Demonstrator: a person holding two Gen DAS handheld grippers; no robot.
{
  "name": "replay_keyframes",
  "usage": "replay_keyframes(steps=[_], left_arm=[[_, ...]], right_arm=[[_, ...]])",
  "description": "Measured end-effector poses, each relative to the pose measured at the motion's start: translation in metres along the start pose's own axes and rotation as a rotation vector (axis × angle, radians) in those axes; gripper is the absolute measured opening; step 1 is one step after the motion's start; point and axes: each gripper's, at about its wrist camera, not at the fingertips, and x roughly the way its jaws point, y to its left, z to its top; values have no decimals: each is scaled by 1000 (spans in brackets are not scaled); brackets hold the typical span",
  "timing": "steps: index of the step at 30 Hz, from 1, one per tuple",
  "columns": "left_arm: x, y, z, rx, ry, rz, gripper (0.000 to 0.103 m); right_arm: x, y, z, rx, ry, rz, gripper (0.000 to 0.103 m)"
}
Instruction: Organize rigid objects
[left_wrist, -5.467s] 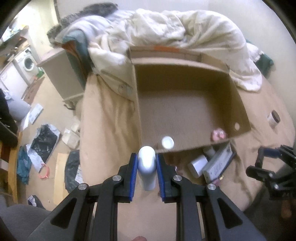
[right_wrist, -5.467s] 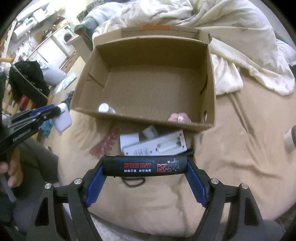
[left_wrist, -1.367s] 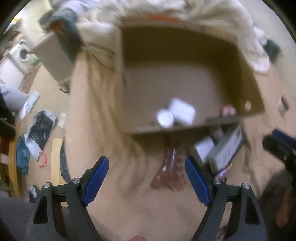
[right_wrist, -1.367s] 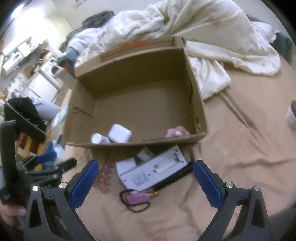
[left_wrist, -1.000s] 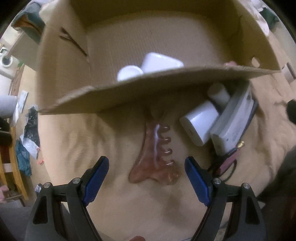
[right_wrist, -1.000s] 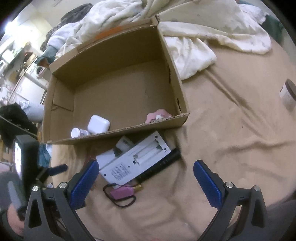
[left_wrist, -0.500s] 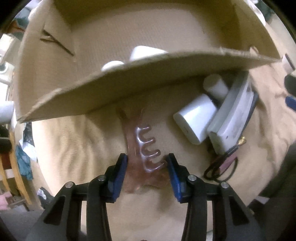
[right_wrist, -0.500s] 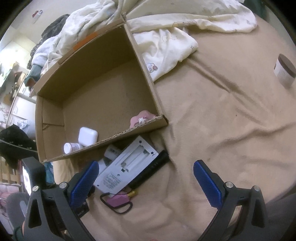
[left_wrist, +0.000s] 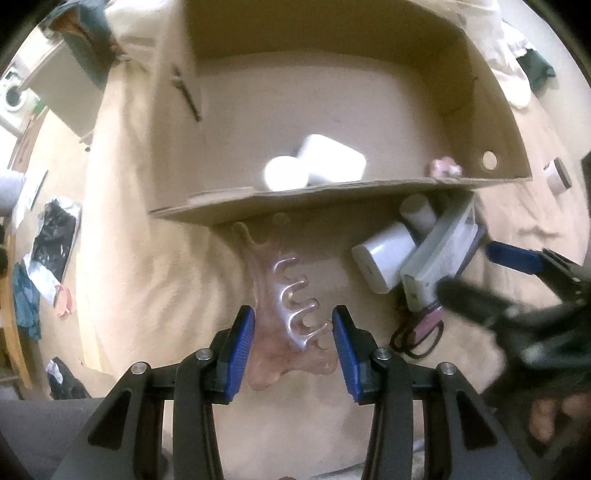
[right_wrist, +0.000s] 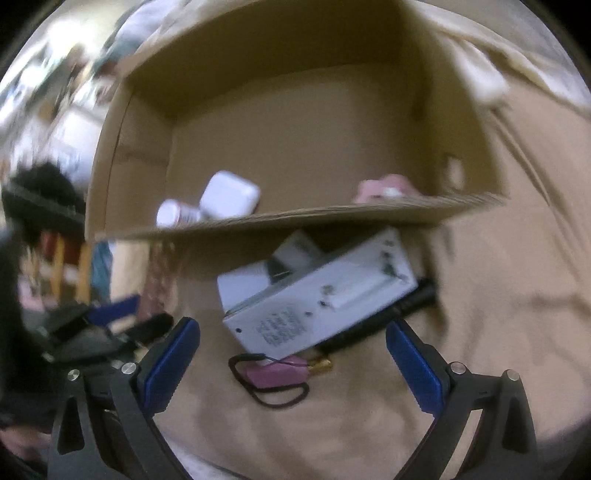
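My left gripper (left_wrist: 293, 350) is shut on a translucent pink hair claw clip (left_wrist: 291, 314), its blue pads against the clip's wide end just in front of the cardboard box (left_wrist: 369, 188). Inside the box lie a white earbud case (left_wrist: 332, 164), a white bottle (left_wrist: 284, 179) and a pink item (left_wrist: 445, 168). My right gripper (right_wrist: 291, 358) is open and empty over a white flat device (right_wrist: 325, 299), a black tube (right_wrist: 388, 317) and a pink tag with a black cord (right_wrist: 277, 374). The right gripper also shows in the left wrist view (left_wrist: 513, 280).
A white charger block (left_wrist: 384, 254) and a grey cylinder (left_wrist: 419, 214) lie by the box's front wall. A small jar (left_wrist: 557, 177) stands at the right on the tan bed cover. A rumpled white duvet (right_wrist: 480, 66) lies behind the box. Floor clutter (left_wrist: 55, 236) is left.
My left gripper has closed further on the clip and drawn back from the box, tilting up. My right gripper has swung down close over the white device; it stays open.
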Motion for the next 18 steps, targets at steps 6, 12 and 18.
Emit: replay_keyframes(steps=[6, 12, 18], left_arm=[[-12, 7, 1, -2, -12, 25, 40], [-1, 8, 10, 0, -15, 36, 40], [2, 8, 7, 3, -16, 54, 40]], right_arm=[[28, 35, -1, -183, 46, -151, 98], [25, 30, -5, -170, 17, -194, 72], [24, 27, -7, -170, 7, -196, 69]])
